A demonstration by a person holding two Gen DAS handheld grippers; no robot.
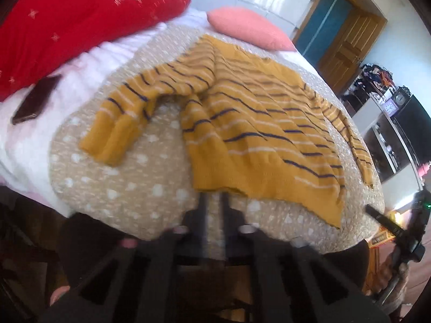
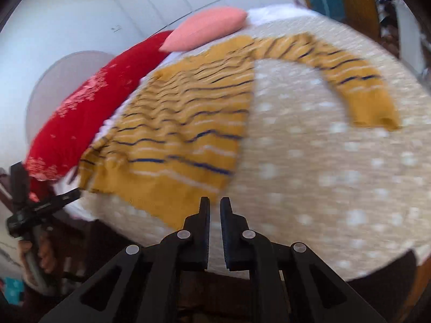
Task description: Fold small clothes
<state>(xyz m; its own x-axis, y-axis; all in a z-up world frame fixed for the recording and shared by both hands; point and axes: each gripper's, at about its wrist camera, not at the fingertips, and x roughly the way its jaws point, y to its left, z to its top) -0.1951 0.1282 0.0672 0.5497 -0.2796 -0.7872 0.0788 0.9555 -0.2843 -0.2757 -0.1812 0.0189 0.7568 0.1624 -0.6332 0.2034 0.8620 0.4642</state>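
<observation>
Left wrist view, bed (image 1: pixel 150 188): it fills most of the frame, covered by a beige blanket (image 1: pixel 129 177) with white dots; a white sheet shows along its left side.
Right wrist view, same bed (image 2: pixel 323 175): the dotted blanket (image 2: pixel 309 188) takes up the right half, blurred.
Sweater (image 1: pixel 253 123): mustard yellow with dark and white stripes, spread flat on the blanket with its hem toward the cameras; 1 sleeve (image 1: pixel 126 118) bends out to the left, the other runs along the right edge of the bed.
Sweater, right wrist view (image 2: pixel 177 134): the body lies left of centre and 1 sleeve (image 2: pixel 358 86) arcs across the blanket to the right.
Red pillow (image 1: pixel 72 18): large, with a pale pattern, at the far left of the bed.
Pink pillow (image 1: pixel 247 27): smaller, at the head of the bed beyond the sweater's neckline.
Dark phone-like slab (image 1: pixel 36 99): flat on the white sheet, beside the red pillow.
Left gripper (image 1: pixel 214 204): blurred, its fingers a little apart with nothing between them, just short of the sweater's hem.
Right gripper (image 2: pixel 214 207): fingers drawn together with only a slim gap, nothing clamped, tips over the blanket just beside the hem's near corner.
Hand (image 2: pixel 40 253): it grips the handle of the other tool at the left edge of the right wrist view.
</observation>
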